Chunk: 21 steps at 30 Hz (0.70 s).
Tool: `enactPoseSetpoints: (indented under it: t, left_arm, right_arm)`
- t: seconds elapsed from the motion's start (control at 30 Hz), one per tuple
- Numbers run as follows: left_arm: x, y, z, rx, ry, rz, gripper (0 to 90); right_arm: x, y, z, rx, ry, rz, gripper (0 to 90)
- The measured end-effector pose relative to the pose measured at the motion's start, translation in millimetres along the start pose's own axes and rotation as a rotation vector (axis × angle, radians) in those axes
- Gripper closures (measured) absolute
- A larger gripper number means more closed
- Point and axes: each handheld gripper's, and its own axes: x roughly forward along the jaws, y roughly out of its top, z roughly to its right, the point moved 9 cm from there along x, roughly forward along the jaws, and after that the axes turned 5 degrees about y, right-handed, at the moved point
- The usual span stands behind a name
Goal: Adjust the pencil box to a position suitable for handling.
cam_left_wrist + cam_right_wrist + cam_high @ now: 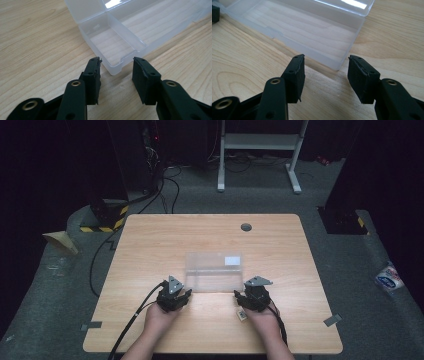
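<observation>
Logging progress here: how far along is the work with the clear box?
Done: the clear plastic box lies open and empty on the table. In hand: nothing; left claw and right claw are open at its near corners. Left: any grasping; the goal isn't evident.

The left tongs (116, 66) rise from the bottom edge with the two black jaws spread apart and nothing between them but bare wood. Just beyond the jaw tips sits a clear plastic box (113, 42), open, with its near corner pointing into the gap between the jaws, close to them but not touching. A thin wall inside the box divides off the near compartment, which holds nothing. The lid stands raised behind the box. The box rests on the light wooden table (35, 45).
</observation>
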Motion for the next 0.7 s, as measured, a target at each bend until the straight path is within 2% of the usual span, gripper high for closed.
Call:
enactPoseSetpoints:
  t: [0.13,0.27,0.33,0.37,0.43,0.5,0.53,0.57,0.67,0.7]
  left_arm:
    - [-4.5,-2.8,-1.8,0.011,0.006,-0.005,54.4]
    - [-11.4,-7.3,-3.2,0.006,-0.001,-0.005,51.7]
    - [-22.1,-14.3,-11.3,0.003,0.011,-0.011,50.1]
    - [-22.1,-14.3,-11.3,0.003,0.011,-0.011,49.5]
    - [-33.2,-21.5,-24.7,-0.023,0.022,-0.021,48.4]
    - [-46.8,-31.5,-43.1,-0.019,0.06,-0.036,45.6]
    - [-46.8,-31.5,-43.1,-0.019,0.06,-0.036,45.0]
    - [-52.6,-35.9,-50.9,-0.023,0.07,-0.042,45.0]
    - [-71.1,-55.7,-76.5,-0.091,0.107,-0.049,40.4]
    - [-72.6,-58.8,-78.9,-0.11,0.112,-0.042,39.7]
  right_arm:
    - [-6.5,0.8,2.7,0.006,-0.003,0.013,47.2]
    - [-11.4,-0.3,5.4,0.004,-0.006,0.023,46.7]
    - [-18.7,-3.6,9.1,0.006,-0.005,0.039,46.6]
    - [-18.7,-3.6,9.1,0.006,-0.005,0.039,46.6]
    - [-24.4,-8.6,10.9,0.006,-0.009,0.044,46.4]
    - [-31.7,-15.4,12.4,0.01,-0.008,0.051,46.1]
    - [-34.2,-17.2,12.3,0.014,-0.004,0.052,46.1]
    - [-34.2,-17.2,12.3,0.014,-0.004,0.052,46.1]
    - [-44.8,-25.0,9.0,0.012,0.013,0.048,45.4]
    - [-47.1,-28.4,7.7,0.01,0.013,0.042,45.4]
